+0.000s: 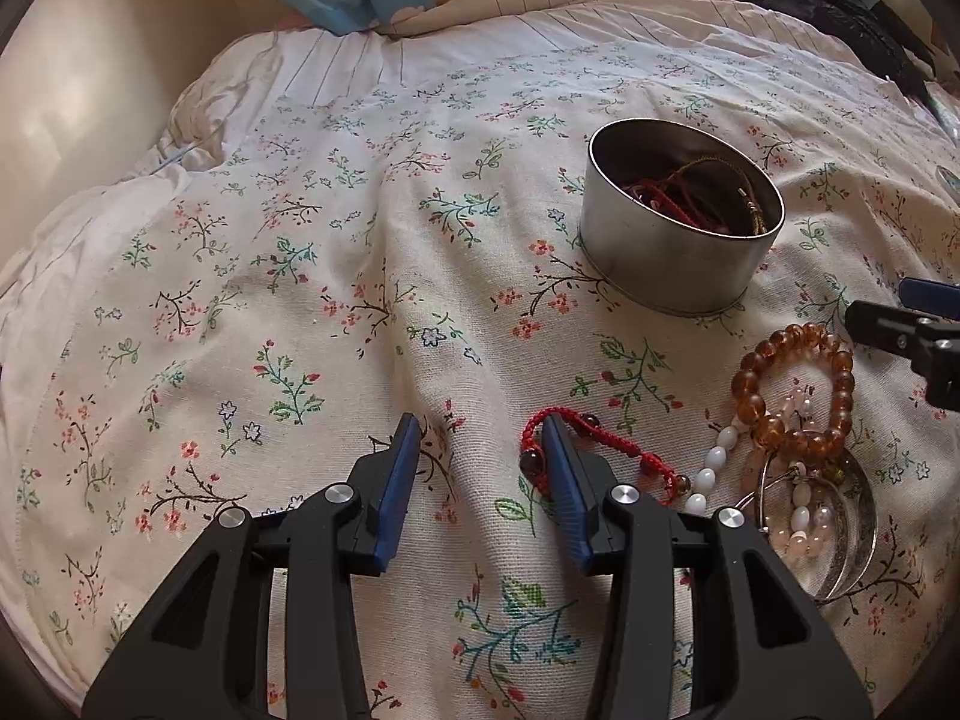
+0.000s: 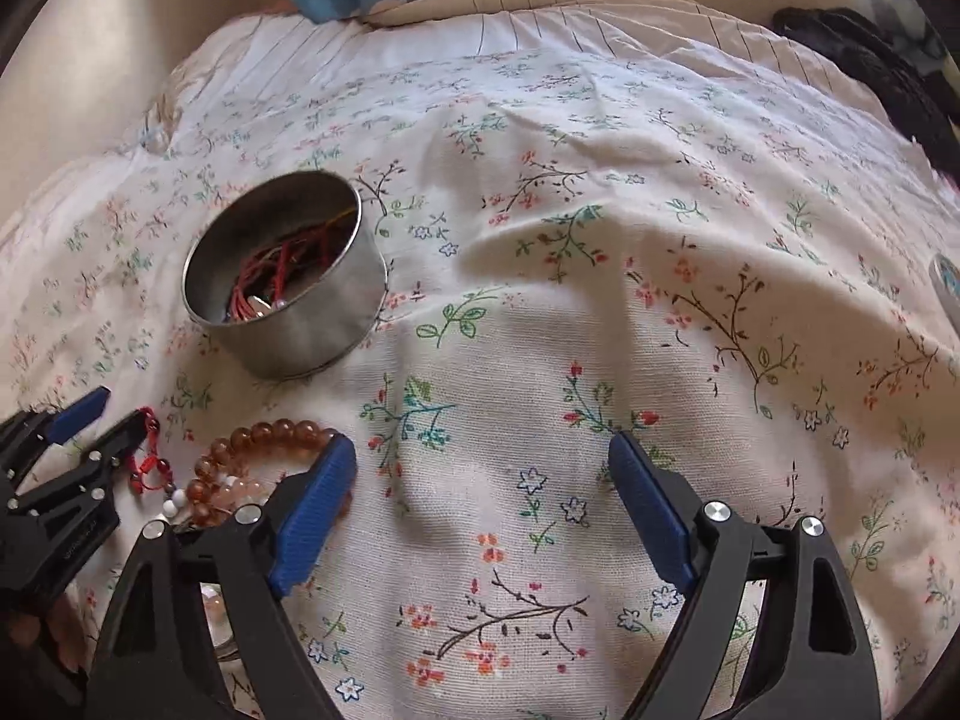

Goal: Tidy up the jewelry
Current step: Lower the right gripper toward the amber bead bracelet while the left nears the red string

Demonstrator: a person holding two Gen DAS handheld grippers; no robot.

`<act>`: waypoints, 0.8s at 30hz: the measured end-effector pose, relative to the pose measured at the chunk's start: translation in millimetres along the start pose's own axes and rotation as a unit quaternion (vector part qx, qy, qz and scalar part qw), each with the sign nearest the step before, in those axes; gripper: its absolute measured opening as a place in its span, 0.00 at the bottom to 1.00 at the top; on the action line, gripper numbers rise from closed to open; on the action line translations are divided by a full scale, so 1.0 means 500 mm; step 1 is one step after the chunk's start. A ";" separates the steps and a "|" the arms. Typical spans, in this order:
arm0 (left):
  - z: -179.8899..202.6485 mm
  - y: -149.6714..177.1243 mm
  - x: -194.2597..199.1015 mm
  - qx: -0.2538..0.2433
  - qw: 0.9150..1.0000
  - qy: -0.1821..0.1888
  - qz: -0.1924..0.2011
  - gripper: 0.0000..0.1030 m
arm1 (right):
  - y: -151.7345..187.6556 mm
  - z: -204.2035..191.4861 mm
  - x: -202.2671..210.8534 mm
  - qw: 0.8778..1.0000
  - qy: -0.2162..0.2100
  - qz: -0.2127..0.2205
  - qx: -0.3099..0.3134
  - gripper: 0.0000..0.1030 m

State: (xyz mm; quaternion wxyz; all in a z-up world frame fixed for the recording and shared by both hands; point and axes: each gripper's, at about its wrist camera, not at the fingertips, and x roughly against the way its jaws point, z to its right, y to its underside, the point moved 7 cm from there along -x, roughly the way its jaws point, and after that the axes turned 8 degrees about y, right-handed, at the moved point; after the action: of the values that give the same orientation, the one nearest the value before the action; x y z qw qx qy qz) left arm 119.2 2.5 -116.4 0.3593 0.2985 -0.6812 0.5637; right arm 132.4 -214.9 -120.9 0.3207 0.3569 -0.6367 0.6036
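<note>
Wide bare stretch of floral bedspread (image 1: 270, 300) left of round open metal tin (image 1: 681, 240). Passage on the tin's near right blocked by heaped amber bead bracelet (image 1: 792, 390), silver bangles (image 1: 852, 546), red cord bracelet (image 1: 606, 450).

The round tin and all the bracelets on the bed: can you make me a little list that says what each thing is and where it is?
tin: round metal, upright on the flowered bedcover, no lid on
inside tin: red cords
red cord bracelet: on the cover, looped by one finger of the left tongs
amber bead bracelet: on the cover, on the jewelry pile
white and pink beads: same pile
silver bangles: bottom of the pile
left tongs: open, gripping nothing
right tongs: open wide, empty, beside the pile
</note>
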 end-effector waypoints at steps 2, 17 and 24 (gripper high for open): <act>0.003 -0.002 0.005 -0.004 1.000 0.002 0.007 0.39 | -0.002 -0.021 0.004 1.000 -0.023 0.004 0.011 0.81; 0.013 -0.015 0.023 -0.015 0.999 0.016 0.033 0.11 | 0.018 -0.046 -0.011 0.998 -0.016 -0.018 0.050 0.17; 0.021 -0.004 -0.008 -0.020 1.000 0.020 0.003 0.12 | 0.026 -0.066 -0.022 0.997 -0.014 -0.027 0.069 0.32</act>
State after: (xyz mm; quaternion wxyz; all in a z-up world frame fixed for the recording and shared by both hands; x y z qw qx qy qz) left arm 121.4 -8.3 -119.6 0.3775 0.2779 -0.6858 0.5566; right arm 126.8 -181.1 -135.1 0.3028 0.4041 -0.5877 0.6322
